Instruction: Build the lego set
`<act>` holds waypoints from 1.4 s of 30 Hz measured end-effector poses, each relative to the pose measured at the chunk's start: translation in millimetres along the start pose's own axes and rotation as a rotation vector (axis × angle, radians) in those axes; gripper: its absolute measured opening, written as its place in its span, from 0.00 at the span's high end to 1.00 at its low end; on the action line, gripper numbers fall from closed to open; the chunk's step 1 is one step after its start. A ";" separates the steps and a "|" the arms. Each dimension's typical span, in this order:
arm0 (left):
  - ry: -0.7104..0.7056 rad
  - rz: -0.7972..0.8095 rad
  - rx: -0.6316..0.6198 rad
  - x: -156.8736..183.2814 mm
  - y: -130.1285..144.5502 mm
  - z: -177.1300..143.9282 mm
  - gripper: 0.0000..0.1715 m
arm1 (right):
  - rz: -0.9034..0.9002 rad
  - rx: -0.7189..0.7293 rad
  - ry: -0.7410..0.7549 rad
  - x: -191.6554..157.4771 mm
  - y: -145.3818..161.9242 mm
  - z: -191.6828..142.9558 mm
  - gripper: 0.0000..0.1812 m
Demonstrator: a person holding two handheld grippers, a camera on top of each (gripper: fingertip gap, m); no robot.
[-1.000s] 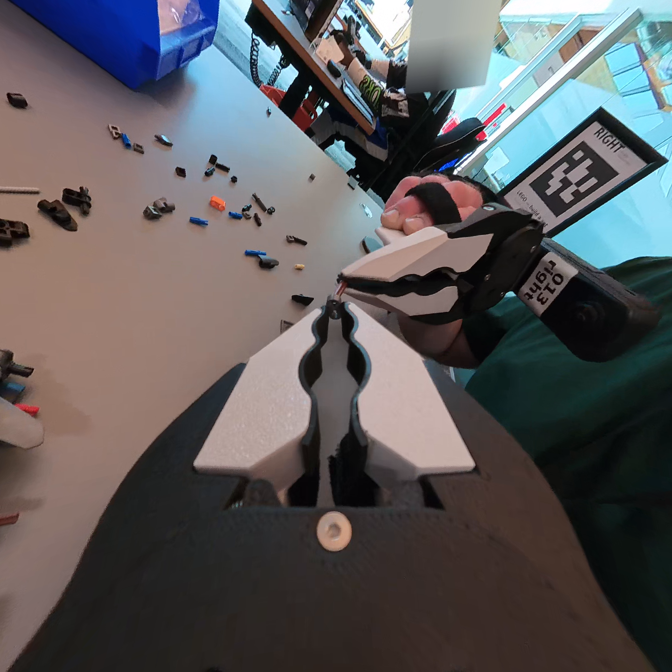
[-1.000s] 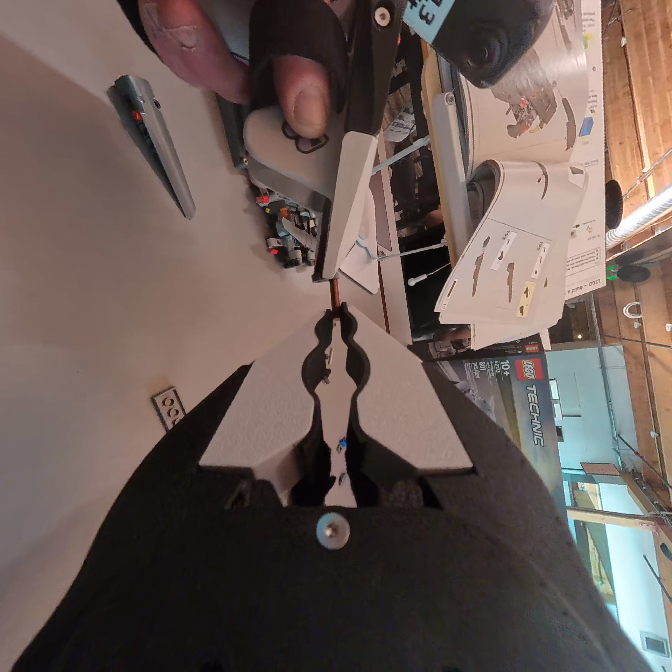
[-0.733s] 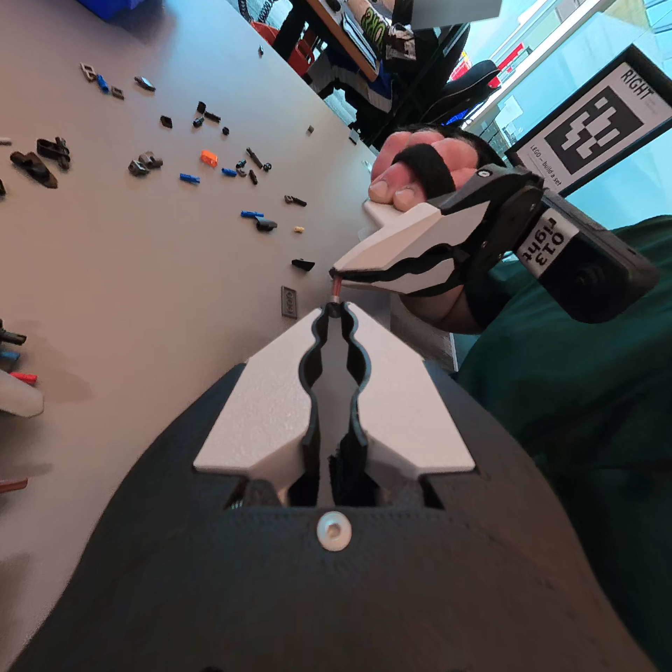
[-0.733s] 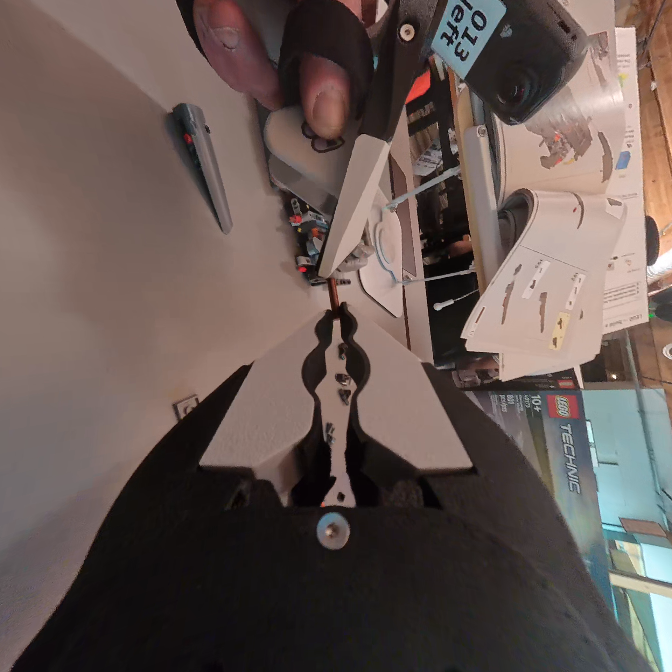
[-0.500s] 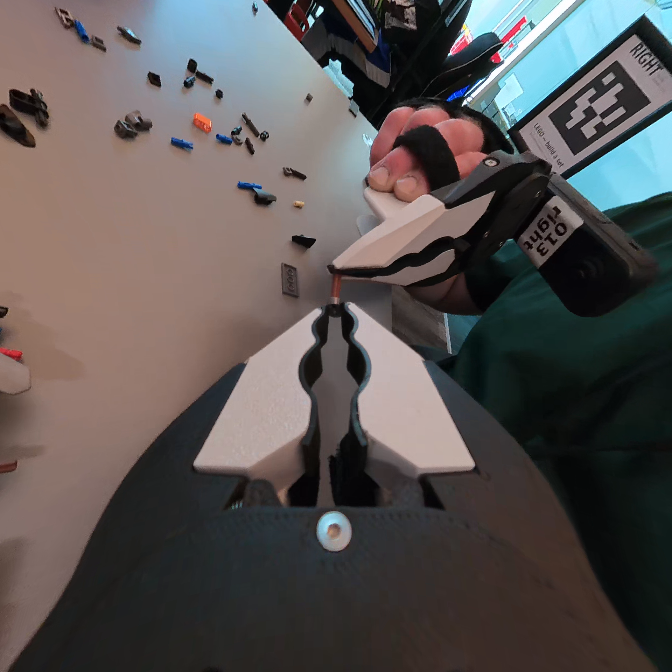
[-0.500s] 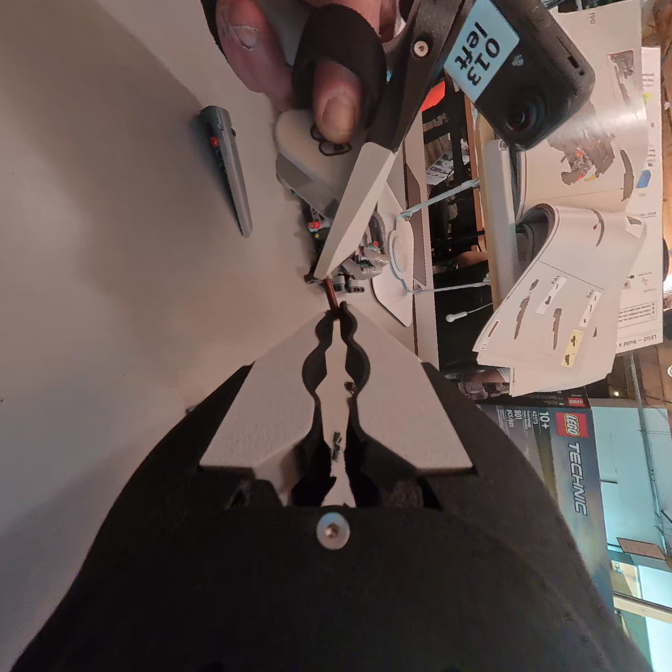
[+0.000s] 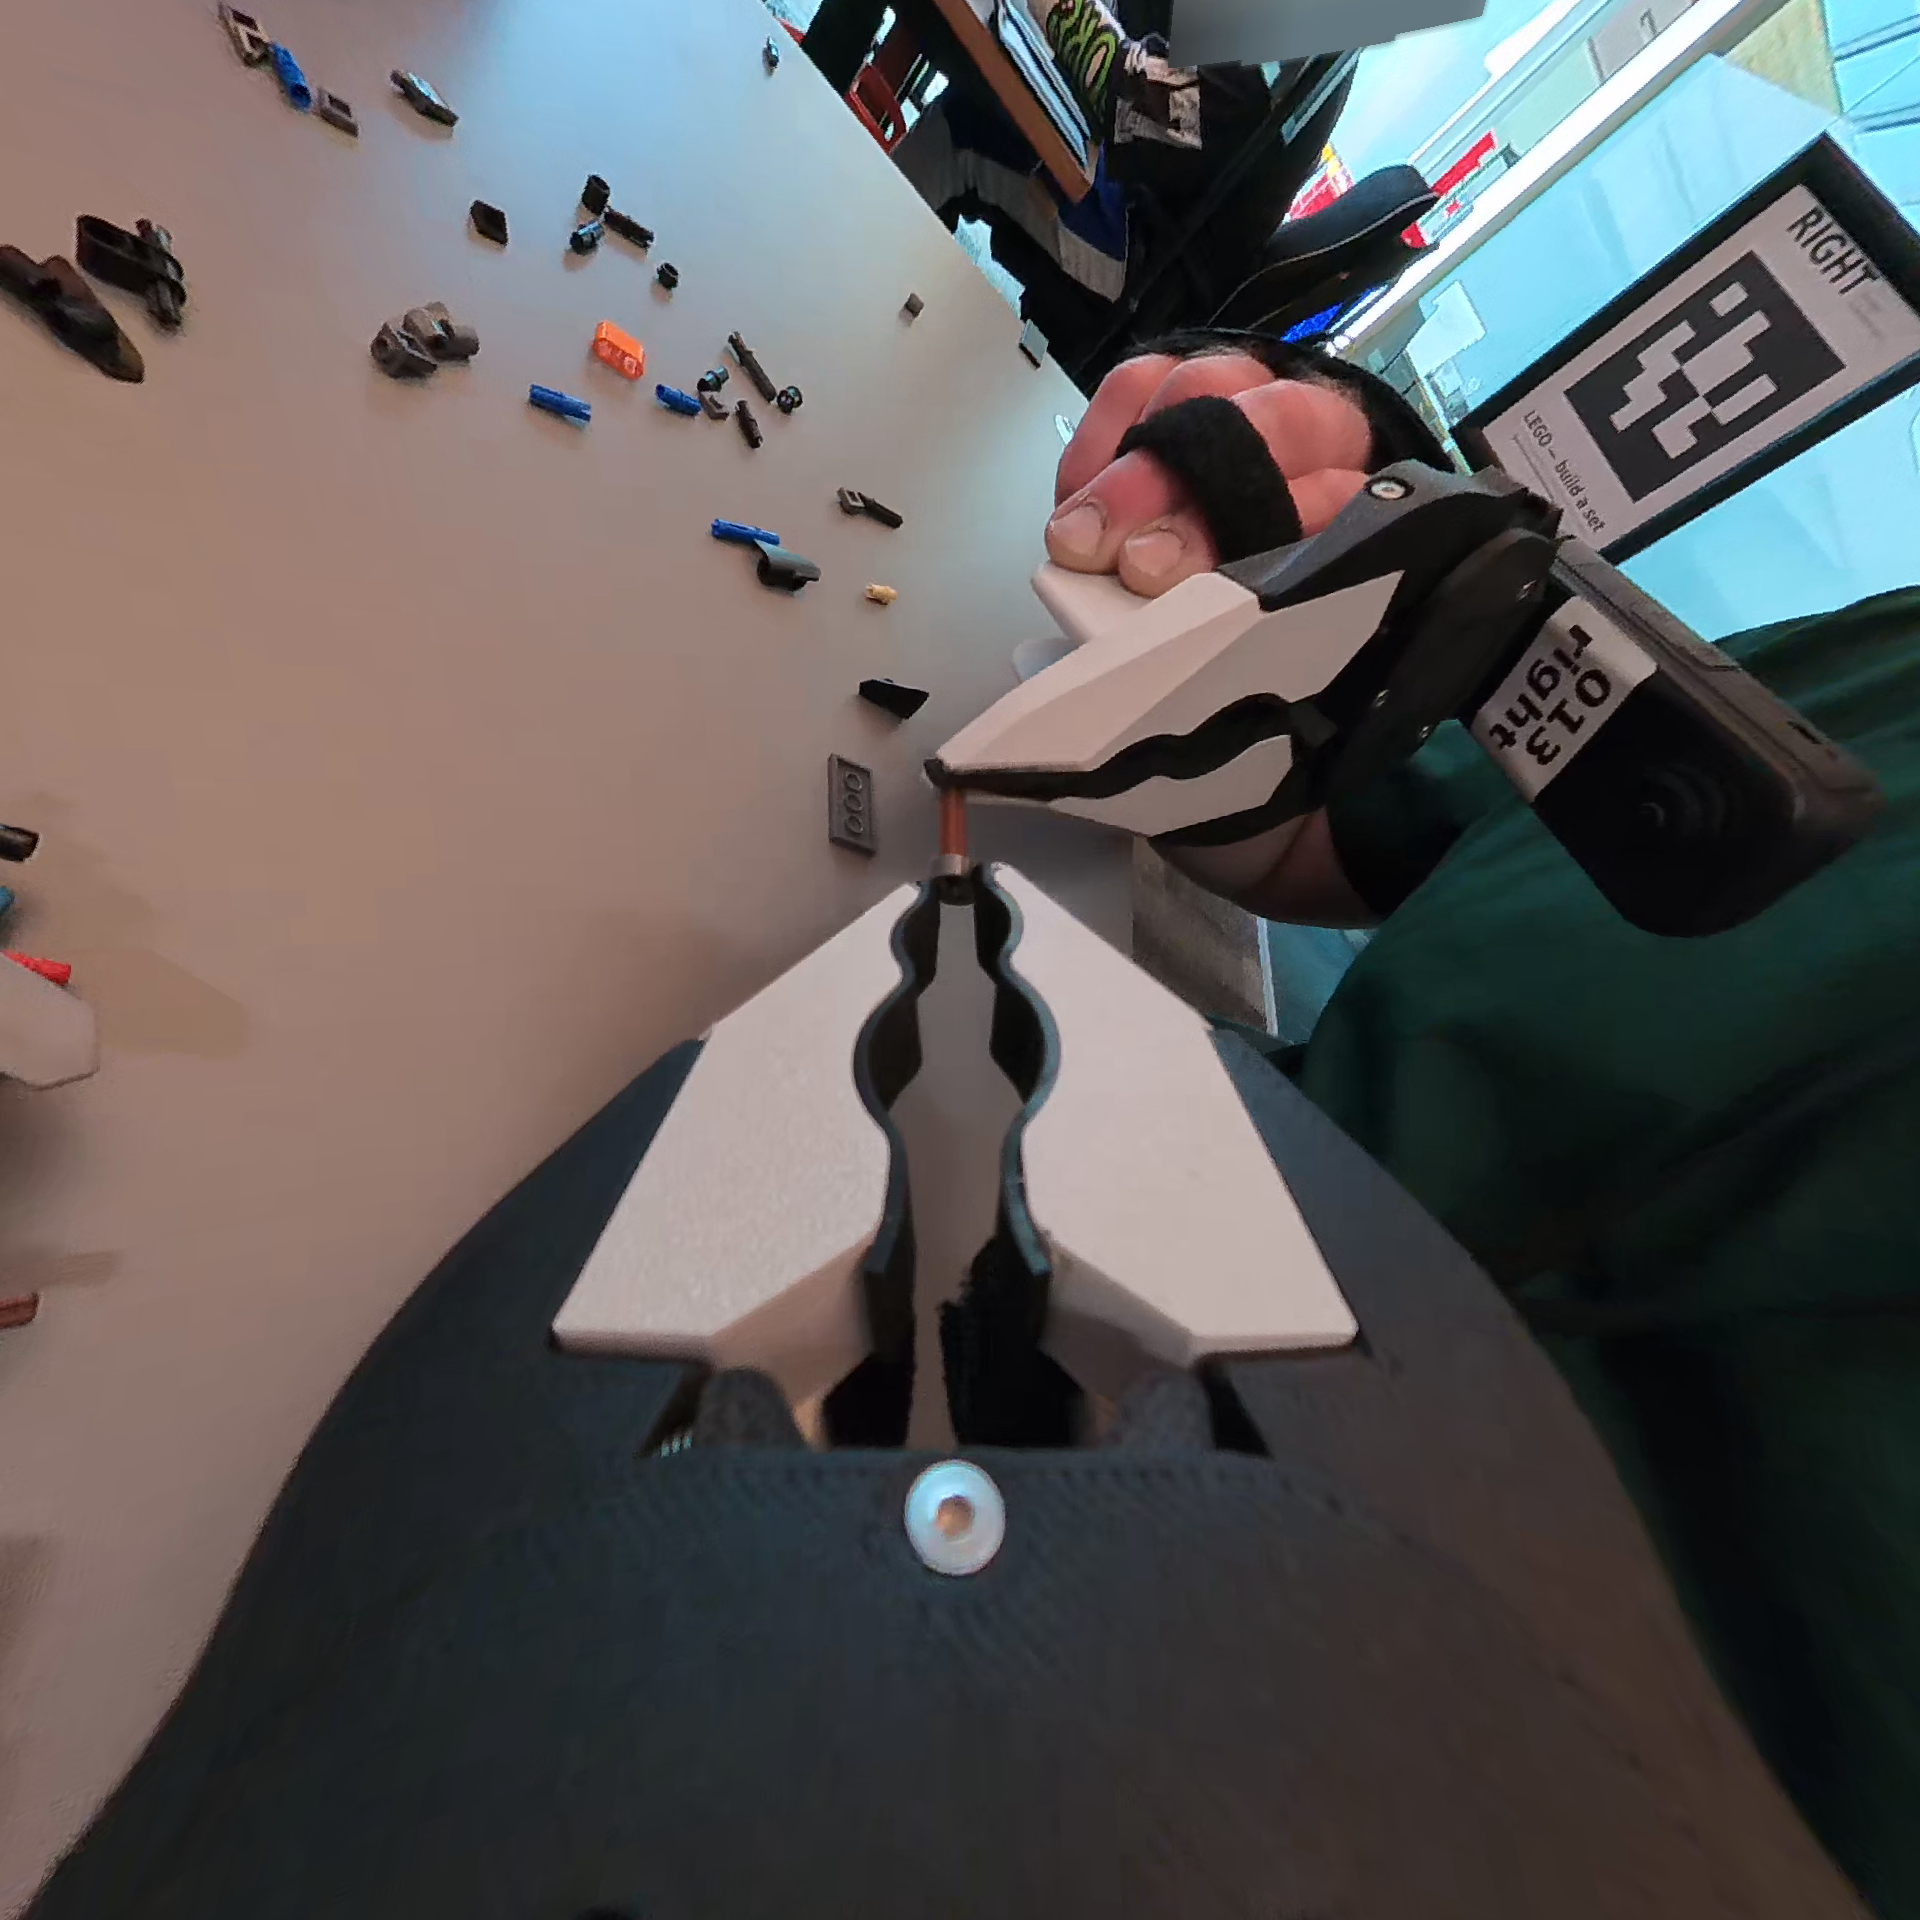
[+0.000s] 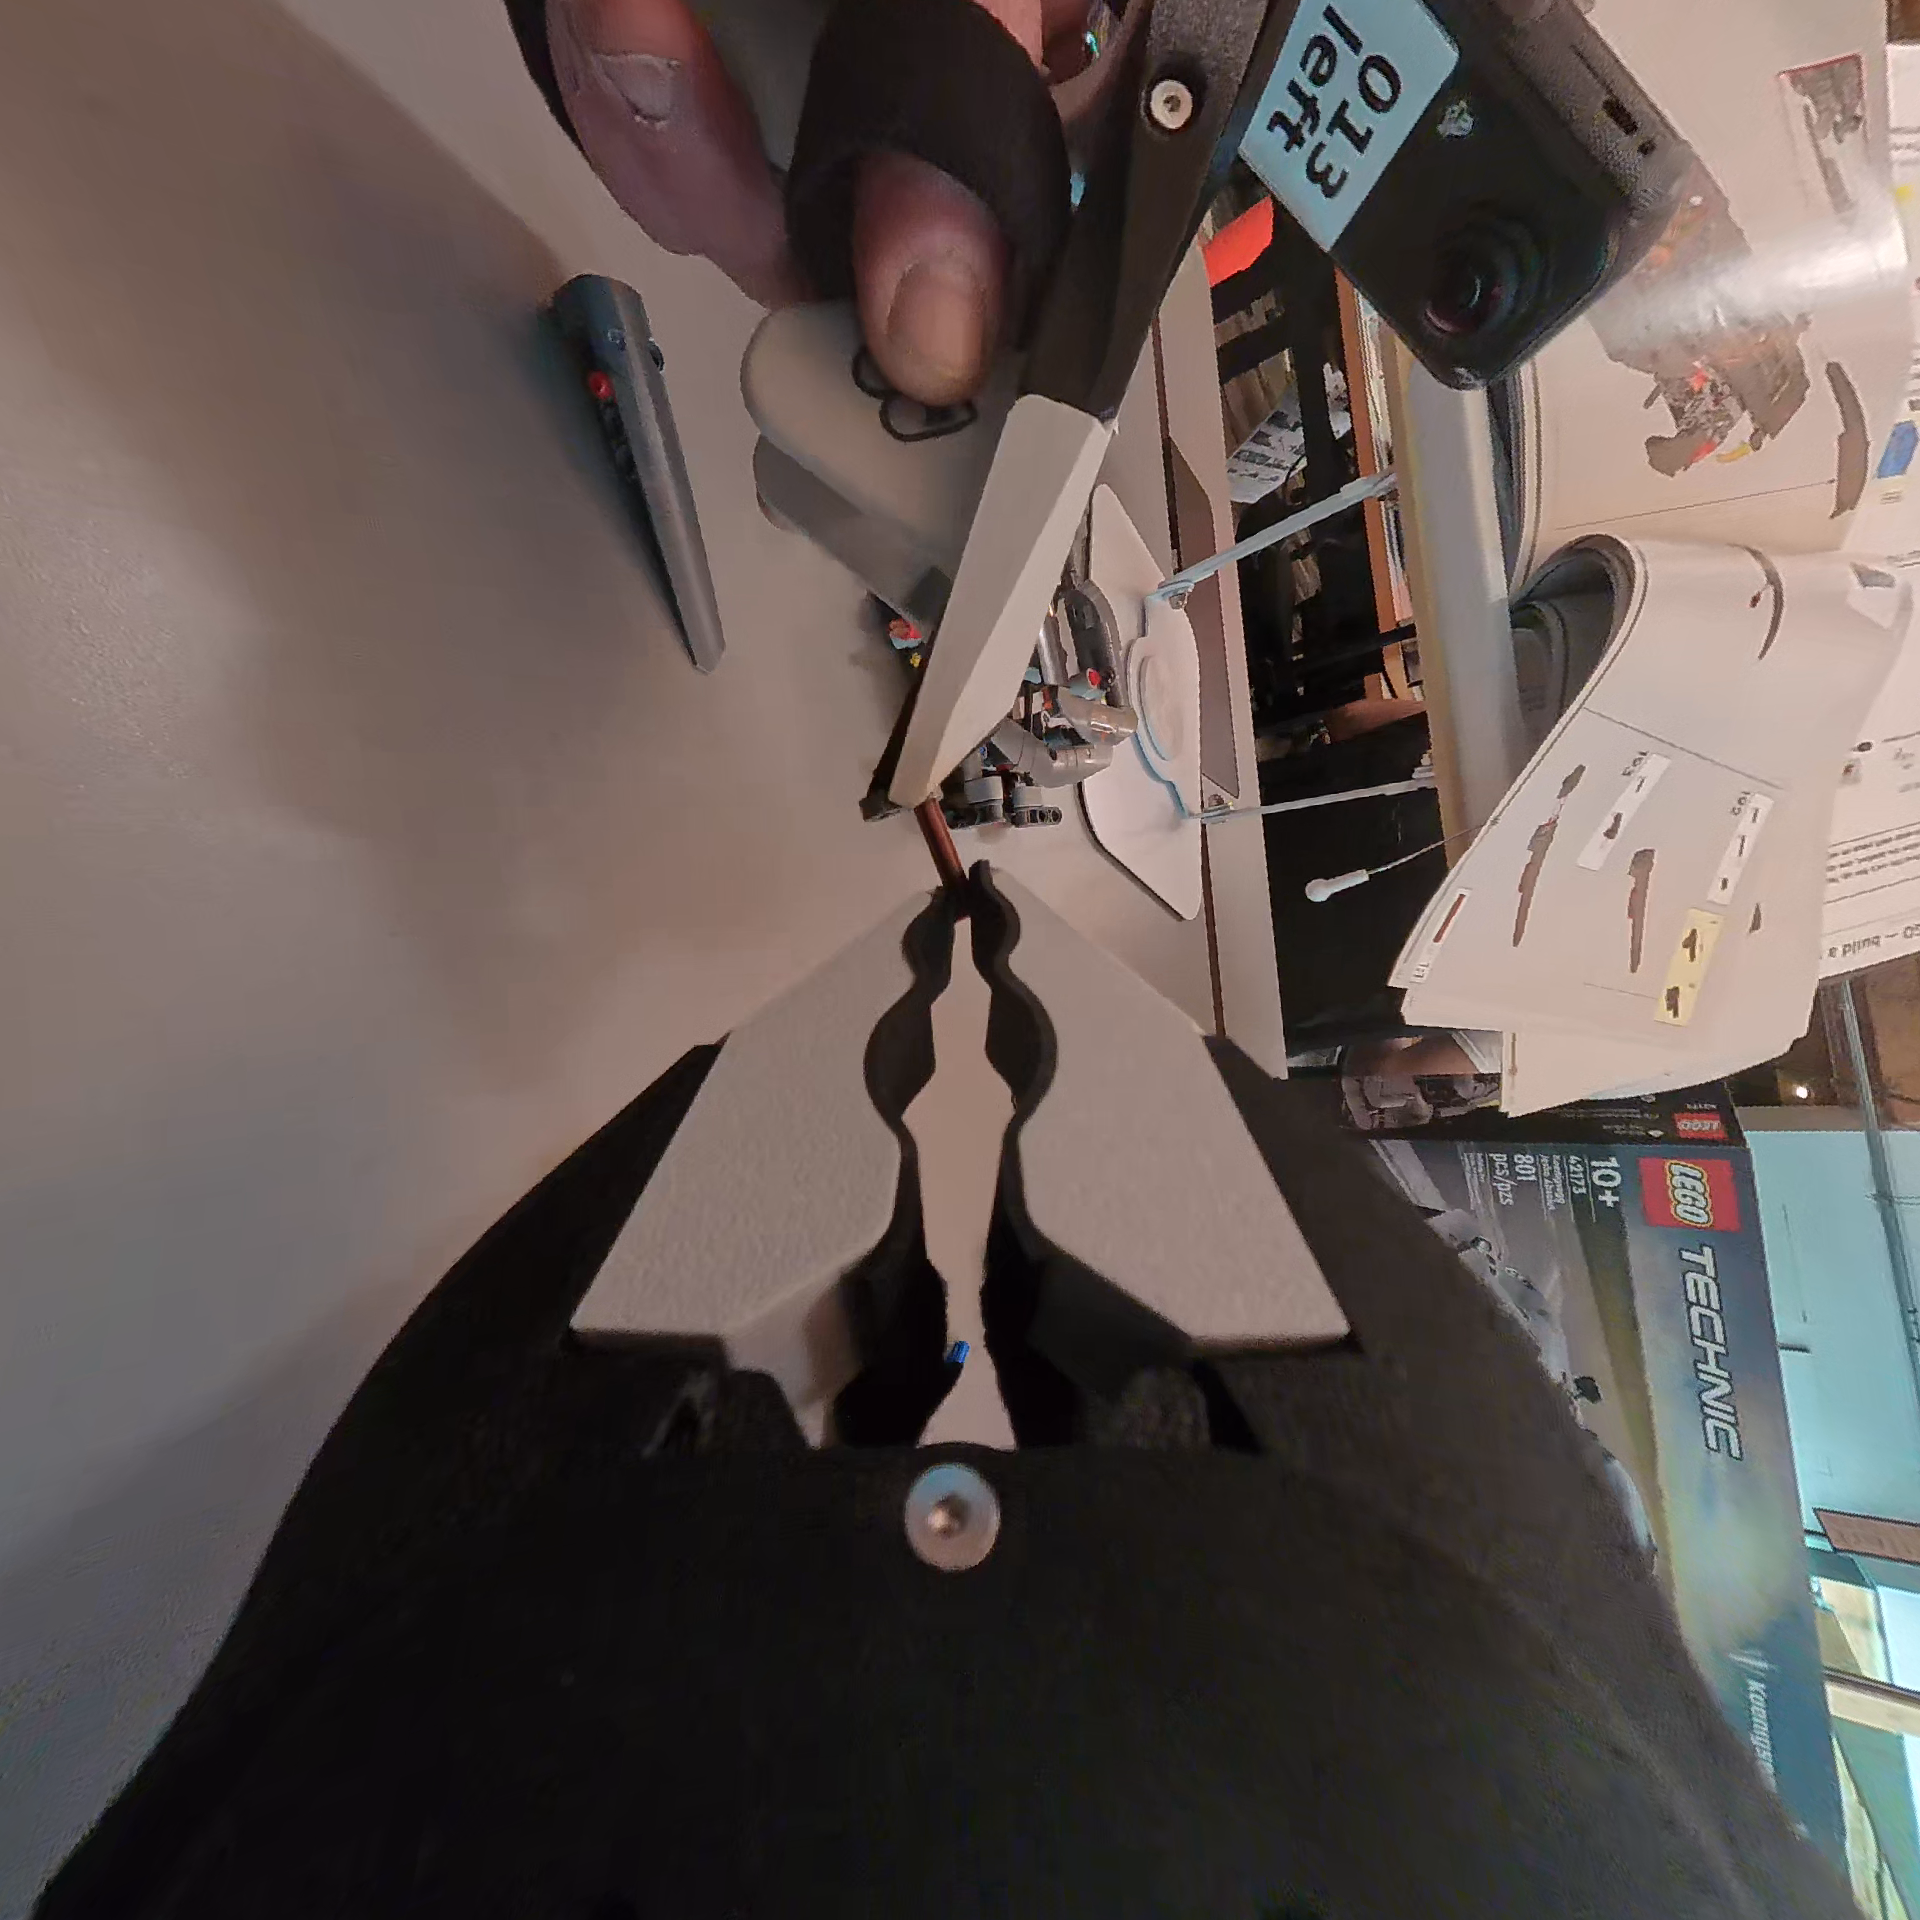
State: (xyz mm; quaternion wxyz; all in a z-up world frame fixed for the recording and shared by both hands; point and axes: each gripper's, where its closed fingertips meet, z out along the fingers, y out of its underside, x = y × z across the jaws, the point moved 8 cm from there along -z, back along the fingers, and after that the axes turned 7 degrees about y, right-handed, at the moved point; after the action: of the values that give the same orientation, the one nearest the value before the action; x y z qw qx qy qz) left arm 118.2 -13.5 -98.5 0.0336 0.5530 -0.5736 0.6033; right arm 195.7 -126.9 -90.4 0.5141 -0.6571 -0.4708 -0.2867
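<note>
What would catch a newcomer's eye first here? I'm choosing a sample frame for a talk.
Two white claws meet tip to tip above the table: the left claw and the right claw each pinch one end of a thin brown rod. Beyond them, small black, blue and orange Lego pieces lie scattered on the table.

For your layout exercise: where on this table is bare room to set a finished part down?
Bare table lies between the scattered small pieces above and the left gripper, left of the dark grey plate. Another bare stretch lies left of the long grey panel. Among the pieces it is crowded.
</note>
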 end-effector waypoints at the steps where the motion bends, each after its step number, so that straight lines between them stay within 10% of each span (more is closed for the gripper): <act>1: 0.004 -0.003 0.009 0.0 -0.2 -0.4 0.97 | 0.002 -0.001 0.004 0.4 0.1 0.1 1.00; 42: -0.026 -0.092 0.037 -11.9 6.7 6.9 0.98 | -0.021 -0.065 0.016 -10.1 6.3 9.4 1.00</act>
State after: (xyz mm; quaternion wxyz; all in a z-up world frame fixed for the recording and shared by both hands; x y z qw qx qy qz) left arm 122.6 -13.7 -113.2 0.0436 0.5873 -0.5367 0.6043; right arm 196.5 -121.4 -104.5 0.4933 -0.6663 -0.4639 -0.3123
